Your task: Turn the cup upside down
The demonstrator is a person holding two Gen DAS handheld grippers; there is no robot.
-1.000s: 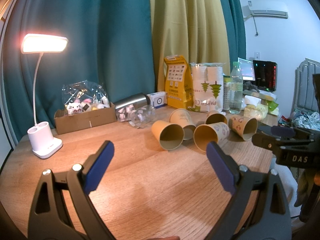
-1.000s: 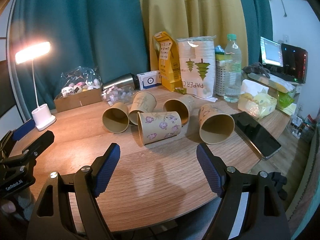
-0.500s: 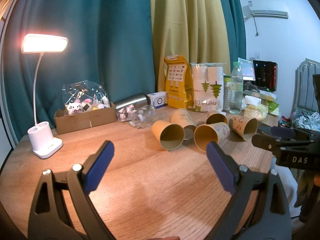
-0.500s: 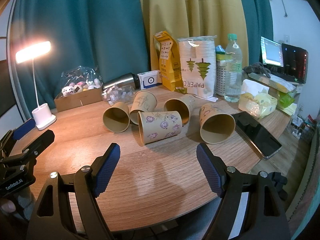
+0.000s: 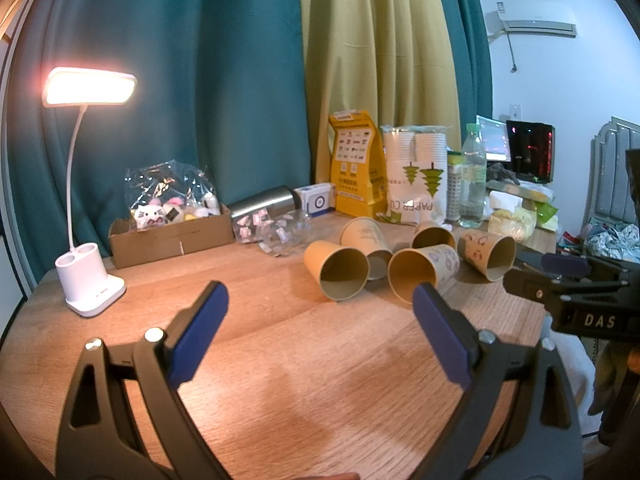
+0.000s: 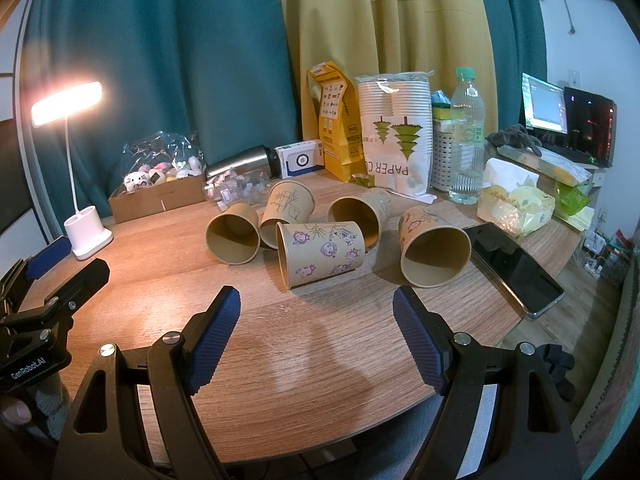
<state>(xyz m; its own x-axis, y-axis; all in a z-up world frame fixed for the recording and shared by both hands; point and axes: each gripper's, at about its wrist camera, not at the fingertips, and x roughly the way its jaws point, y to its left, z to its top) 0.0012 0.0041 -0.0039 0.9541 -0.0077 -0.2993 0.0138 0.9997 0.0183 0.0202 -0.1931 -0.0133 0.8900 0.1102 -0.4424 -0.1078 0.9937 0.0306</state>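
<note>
Several brown paper cups lie on their sides in a cluster on the round wooden table [image 6: 320, 344]. The nearest is a cup with purple drawings [image 6: 322, 252], which also shows in the left wrist view [image 5: 422, 268]. A plain cup [image 6: 233, 234] lies to its left and another cup [image 6: 434, 248] to its right, both with mouths facing me. My right gripper [image 6: 316, 330] is open and empty, a little short of the purple-print cup. My left gripper [image 5: 320, 326] is open and empty above the table, short of the plain cup [image 5: 338, 266].
A lit white desk lamp [image 5: 88, 284] stands at the left. A cardboard box of toys [image 5: 172, 232], a steel flask [image 6: 240, 162], a yellow bag [image 6: 332, 120], a paper cup pack [image 6: 394, 128] and a water bottle [image 6: 466, 136] line the back. A phone [image 6: 514, 268] lies at the right edge.
Both views have shifted only very slightly. The cups have not moved and both grippers stay open.
</note>
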